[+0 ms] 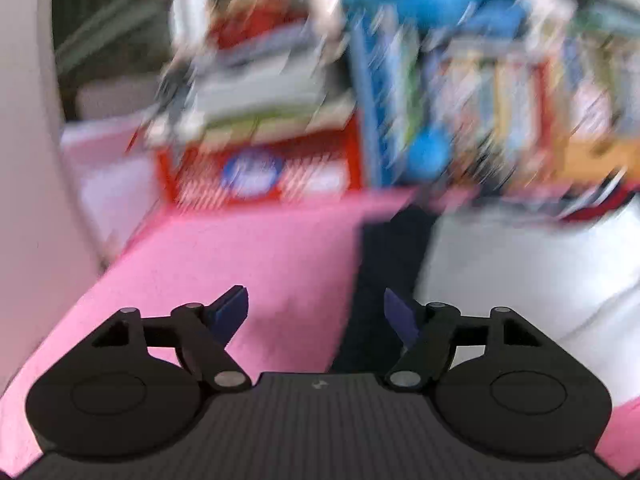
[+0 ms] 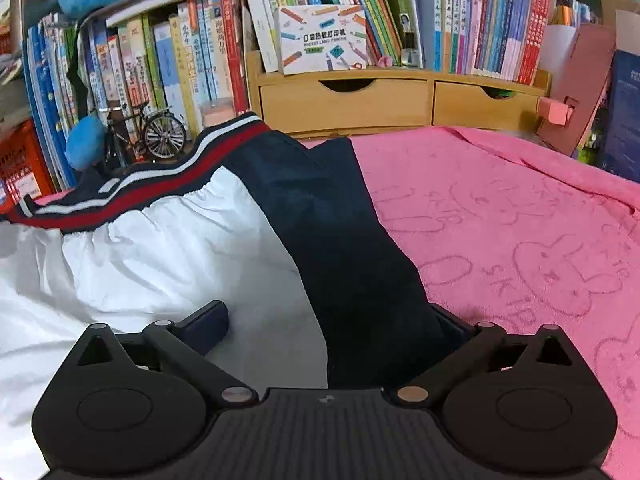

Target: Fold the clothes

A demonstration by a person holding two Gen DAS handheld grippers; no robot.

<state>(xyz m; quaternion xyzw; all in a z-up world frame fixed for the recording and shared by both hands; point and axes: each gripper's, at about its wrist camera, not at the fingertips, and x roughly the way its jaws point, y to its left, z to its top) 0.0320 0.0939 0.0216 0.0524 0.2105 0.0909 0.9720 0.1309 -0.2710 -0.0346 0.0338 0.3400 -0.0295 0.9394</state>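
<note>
garment (image 2: 168,248) white and navy, spread on pink towel (image 2: 520,240), striped waistband toward bookshelf (image 2: 344,92) | right gripper (image 2: 336,320) wide, low over it, navy panel between the jaws | left gripper (image 1: 316,312) wide, empty, above towel at garment's navy edge; view blurred | bare towel on right gripper's right

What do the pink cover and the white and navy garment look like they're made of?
Pink cover: seemingly plush fleece or terry, matte, with a fuzzy nap and embossed cartoon outlines.
Garment: thin woven fabric, maybe nylon or polyester, with crisp wrinkles and a faint sheen; its striped waistband looks like ribbed elastic knit.
</note>
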